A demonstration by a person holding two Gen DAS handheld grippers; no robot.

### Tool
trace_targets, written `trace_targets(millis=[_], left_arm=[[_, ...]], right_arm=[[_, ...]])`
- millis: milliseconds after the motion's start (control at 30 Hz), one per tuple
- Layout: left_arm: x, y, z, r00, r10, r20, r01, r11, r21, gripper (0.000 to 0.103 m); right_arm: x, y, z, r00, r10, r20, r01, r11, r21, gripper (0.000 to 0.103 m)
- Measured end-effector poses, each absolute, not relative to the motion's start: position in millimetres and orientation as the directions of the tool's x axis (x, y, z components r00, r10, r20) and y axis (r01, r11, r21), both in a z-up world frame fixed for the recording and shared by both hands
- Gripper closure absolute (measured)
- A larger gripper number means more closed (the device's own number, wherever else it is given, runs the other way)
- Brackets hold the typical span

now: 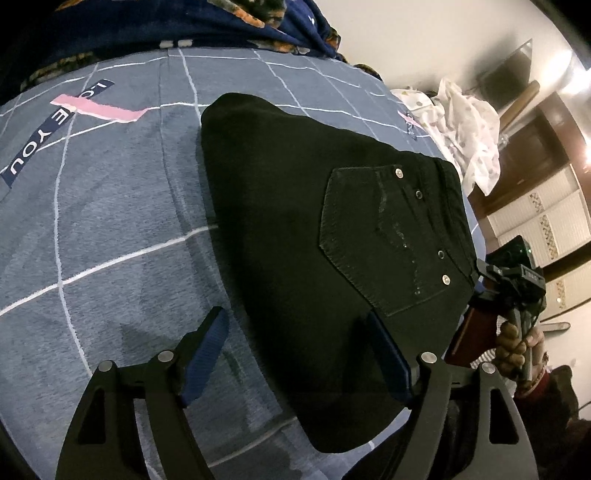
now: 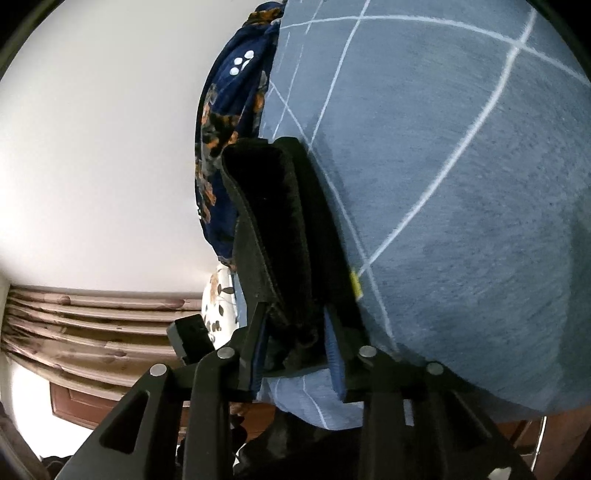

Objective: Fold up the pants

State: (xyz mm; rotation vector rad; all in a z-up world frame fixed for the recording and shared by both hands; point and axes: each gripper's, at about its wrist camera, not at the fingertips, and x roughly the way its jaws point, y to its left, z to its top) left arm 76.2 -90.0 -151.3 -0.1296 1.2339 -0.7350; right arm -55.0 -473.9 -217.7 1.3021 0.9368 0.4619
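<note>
Black pants (image 1: 295,229) lie folded on the blue checked bedsheet (image 1: 110,229), back pocket with studs facing up. My left gripper (image 1: 295,328) is open and hovers over the near edge of the pants; one fingertip is over the sheet, the other over the black fabric. My right gripper (image 2: 293,314) is shut on the waistband edge of the pants (image 2: 273,206), which I see edge-on and thick between the blue pads. The right gripper also shows in the left wrist view (image 1: 476,284), at the waistband's right corner, held by a hand.
A dark blue floral blanket (image 1: 258,22) is bunched at the far side of the bed. A white dotted cloth (image 1: 461,122) lies at the bed's right corner. A wardrobe and wall stand to the right, curtains (image 2: 92,325) beyond the bed.
</note>
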Motion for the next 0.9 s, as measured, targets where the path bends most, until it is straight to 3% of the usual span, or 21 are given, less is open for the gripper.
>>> trace_targets(millis=[67,167,233,433,500,600,667,900], left_arm=[[77,-89,-152,0.135,-0.572,-0.809,0.44,0.766,-0.468,0.025],[78,-90,-152,0.13,-0.57,-0.811,0.445,0.765,-0.466,0.024],[78,-91,-151,0.128,-0.566,-0.814,0.449,0.765,-0.462,0.024],[76,-95,-152,0.129,-0.572,-0.81,0.464,0.757,-0.461,0.022],[76,-97,-152,0.131,-0.57,-0.811,0.472,0.755,-0.454,0.022],[75,-98,-152,0.134,-0.573,-0.808,0.475,0.753,-0.455,0.022],[77,-98,-153,0.132,-0.579,-0.805,0.472,0.751,-0.462,0.022],[78,-94,-154,0.133,-0.606,-0.784,0.457,0.739,-0.494,0.022]], right_arm=[[-57,-471,-215,0.573,0.764,-0.297,0.203,0.219,0.954,0.077],[-57,-470,-210,0.556,0.749,-0.361,0.196,0.304,0.932,0.081],[-60,-473,-221,0.558,0.76,-0.332,0.22,0.25,0.943,0.082],[-56,-472,-218,0.549,0.758,-0.351,0.228,0.268,0.936,0.081],[-54,-472,-217,0.554,0.757,-0.347,0.229,0.262,0.938,0.076],[-49,-468,-197,0.536,0.722,-0.436,0.194,0.398,0.897,0.066],[-45,-468,-180,0.54,0.683,-0.492,0.165,0.487,0.858,0.048],[-15,-468,-166,0.52,0.622,-0.586,0.111,0.63,0.768,0.043]])
